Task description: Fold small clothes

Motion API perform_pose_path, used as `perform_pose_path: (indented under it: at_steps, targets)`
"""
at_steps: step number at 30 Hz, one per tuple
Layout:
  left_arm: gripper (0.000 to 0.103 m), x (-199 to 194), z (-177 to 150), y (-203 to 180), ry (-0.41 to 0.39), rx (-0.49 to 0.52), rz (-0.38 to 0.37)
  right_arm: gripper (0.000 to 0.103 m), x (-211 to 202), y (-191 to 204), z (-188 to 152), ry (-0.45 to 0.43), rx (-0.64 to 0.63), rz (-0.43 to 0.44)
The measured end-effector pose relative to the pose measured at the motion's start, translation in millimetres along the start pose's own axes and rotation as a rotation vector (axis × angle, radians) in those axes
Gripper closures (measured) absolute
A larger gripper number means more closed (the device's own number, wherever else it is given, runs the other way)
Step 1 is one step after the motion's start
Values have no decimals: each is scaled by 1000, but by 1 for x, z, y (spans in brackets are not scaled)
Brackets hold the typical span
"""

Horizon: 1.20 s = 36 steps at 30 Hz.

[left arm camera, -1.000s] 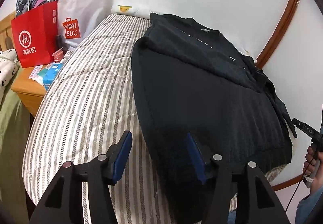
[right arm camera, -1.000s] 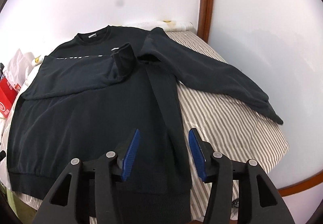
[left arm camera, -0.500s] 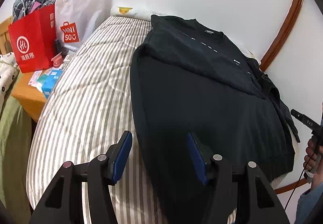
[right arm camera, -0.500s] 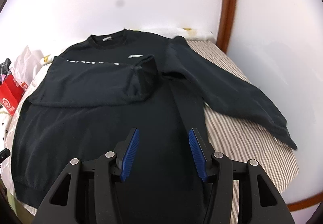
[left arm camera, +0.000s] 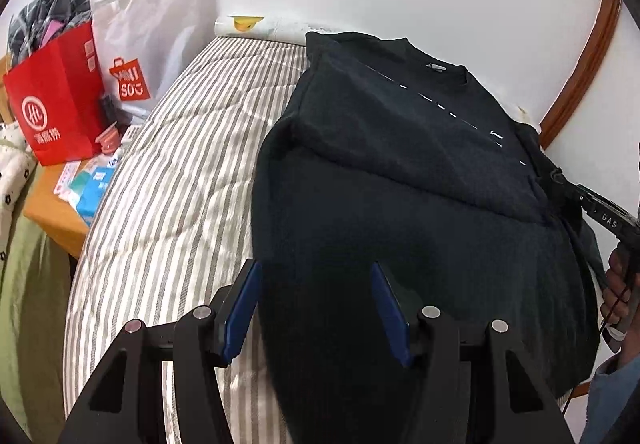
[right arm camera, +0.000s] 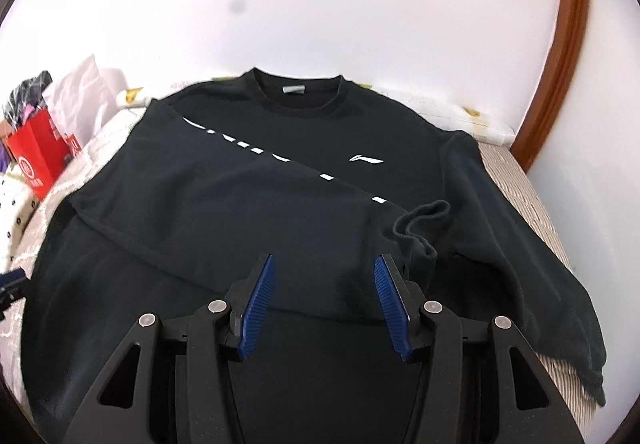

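A black sweatshirt (right arm camera: 248,211) lies flat on the striped mattress (left arm camera: 176,179), collar toward the wall. One sleeve is folded across the chest, and its cuff (right arm camera: 420,228) ends near the right side. The other sleeve (right arm camera: 520,244) stretches out to the right. My right gripper (right arm camera: 325,264) hovers open above the lower body, just short of the folded sleeve, with nothing between its pads. My left gripper (left arm camera: 314,272) hangs open over the sweatshirt's left edge (left arm camera: 260,203), also holding nothing. The right gripper (left arm camera: 600,211) and the hand on it show at the far right of the left wrist view.
A red paper bag (left arm camera: 56,99) and a white shopping bag (left arm camera: 148,39) stand on a wooden bedside table (left arm camera: 52,211) left of the bed. Small boxes lie there too. A white wall and a brown wooden trim (right arm camera: 568,43) bound the bed's far side.
My right gripper has swung left from the sweatshirt's right side to over its middle and rolled. My left gripper has moved right, onto the garment's left edge. Both stay open.
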<state>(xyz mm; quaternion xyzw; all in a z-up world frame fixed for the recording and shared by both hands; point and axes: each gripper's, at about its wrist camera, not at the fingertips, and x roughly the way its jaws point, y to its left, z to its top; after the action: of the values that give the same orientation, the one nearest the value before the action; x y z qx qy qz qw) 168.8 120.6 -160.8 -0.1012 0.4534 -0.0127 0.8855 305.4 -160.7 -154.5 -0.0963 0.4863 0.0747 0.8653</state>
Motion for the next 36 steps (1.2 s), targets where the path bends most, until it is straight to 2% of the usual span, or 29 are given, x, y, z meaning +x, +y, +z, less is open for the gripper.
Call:
perform_pose_path:
  at_steps: [3,7,13,17,22,25,31,33,35,36]
  targets:
    - [49,3,7,-11,0,21,7,52,6,-27,-6,8,46,-44]
    - [49,6,12,-26,3,52,14,51,2,-78,-28,22,106,-159]
    - [49,5,13,-52,6,85,7,45,-24,-164,-93,70,229,-320]
    - [49,10,16,-73,13,93,-15,43,-26,-207,-136,148,301,-348]
    - [49,15,15,-99,31,132,-21,41,-12,-225,-152,182,307,-335]
    - [49,14,13,-111,31,166,-2,41,-2,-228,-151,192,286,-400]
    - [49,7,6,-103,31,140,32,41,13,-248,-145,166,298,-441]
    - [49,7,2,-96,35,112,21,49,15,-247,-142,159,279,-448]
    - [49,11,0,-88,48,90,11,90,18,-248,-139,171,261,-470]
    - [49,13,-1,-85,52,84,7,90,18,-251,-137,170,259,-473]
